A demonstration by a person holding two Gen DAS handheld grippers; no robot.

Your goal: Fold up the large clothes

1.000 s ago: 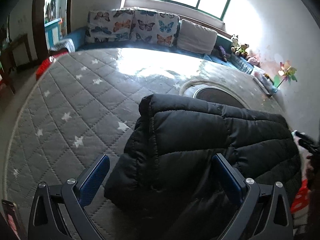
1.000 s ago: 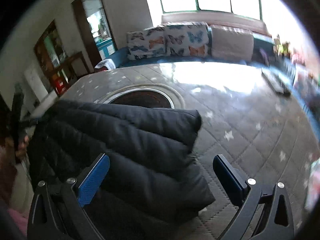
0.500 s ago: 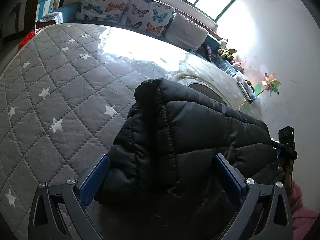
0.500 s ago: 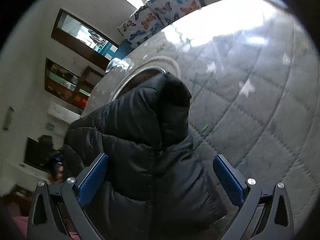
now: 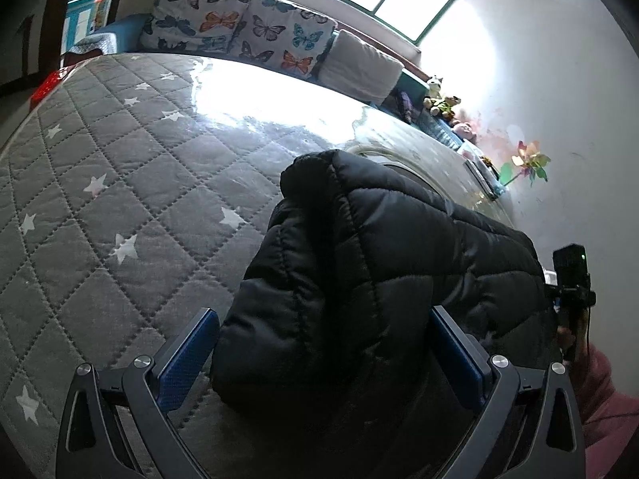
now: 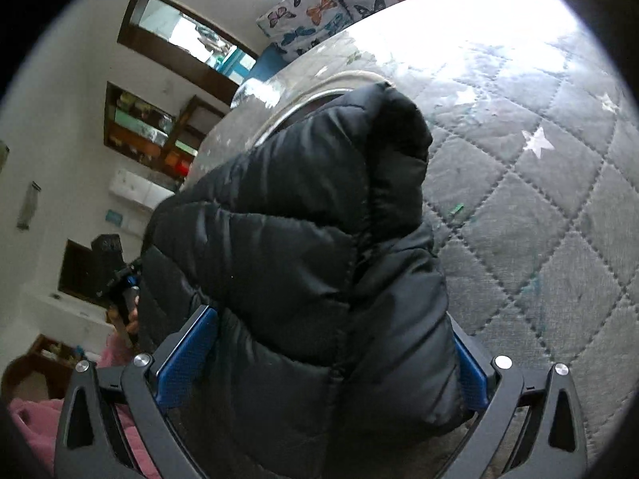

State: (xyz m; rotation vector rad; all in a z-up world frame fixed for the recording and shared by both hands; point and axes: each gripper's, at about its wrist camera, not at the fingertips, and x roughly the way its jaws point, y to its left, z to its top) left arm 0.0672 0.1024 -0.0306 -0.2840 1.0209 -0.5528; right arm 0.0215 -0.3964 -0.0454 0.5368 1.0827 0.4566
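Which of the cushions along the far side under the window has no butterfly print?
The plain off-white cushion, the rightmost of the three in the left wrist view. The two butterfly-print cushions to its left carry coloured butterflies; this one is unpatterned.

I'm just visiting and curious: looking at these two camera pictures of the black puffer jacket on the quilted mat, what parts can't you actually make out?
- Black puffer jacket: its near end is cut off by the bottom edge in both views.
- Left gripper, right gripper: the jacket's bulk fills the gap, so contact is unclear.
- Round ring in the quilted mat: mostly behind the jacket.
- Shelf contents, right view: too small.
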